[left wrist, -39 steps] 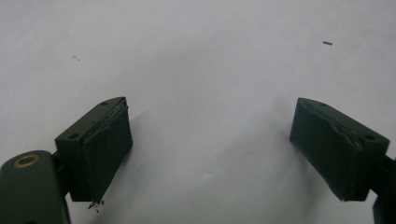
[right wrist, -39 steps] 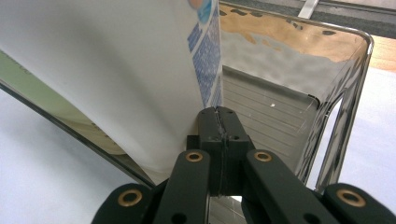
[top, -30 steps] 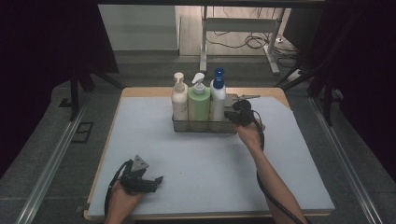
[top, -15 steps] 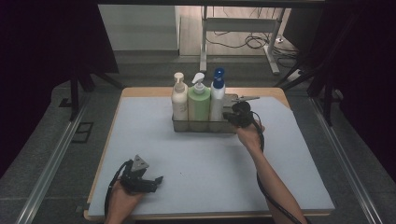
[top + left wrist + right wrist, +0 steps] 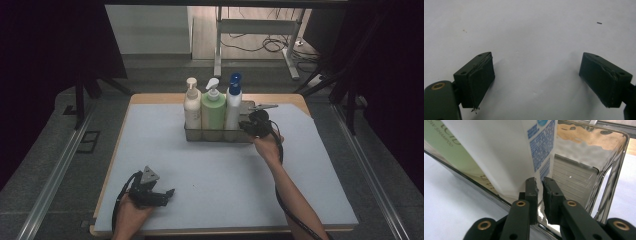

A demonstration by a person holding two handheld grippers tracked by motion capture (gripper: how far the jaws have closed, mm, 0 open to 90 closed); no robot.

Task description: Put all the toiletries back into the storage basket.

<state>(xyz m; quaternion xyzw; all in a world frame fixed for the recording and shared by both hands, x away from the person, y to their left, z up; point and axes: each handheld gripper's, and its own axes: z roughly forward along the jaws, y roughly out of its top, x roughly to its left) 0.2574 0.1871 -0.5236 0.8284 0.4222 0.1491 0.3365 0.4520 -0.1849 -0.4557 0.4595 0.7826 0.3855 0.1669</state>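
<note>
Right tongs (image 5: 540, 183) have just been parting slightly astride the metal caddy's rim (image 5: 506, 202); left tongs (image 5: 536, 77) rest wide open, empty.

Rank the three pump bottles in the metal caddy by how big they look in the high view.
1. Green bottle, widest.
2. White bottle with blue pump, tallest but slimmer.
3. Cream bottle.
The last two look close; their order is unsure.

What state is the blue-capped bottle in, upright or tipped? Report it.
Upright: the blue-capped bottle stands straight in the metal rack, beside the green bottle.
</note>
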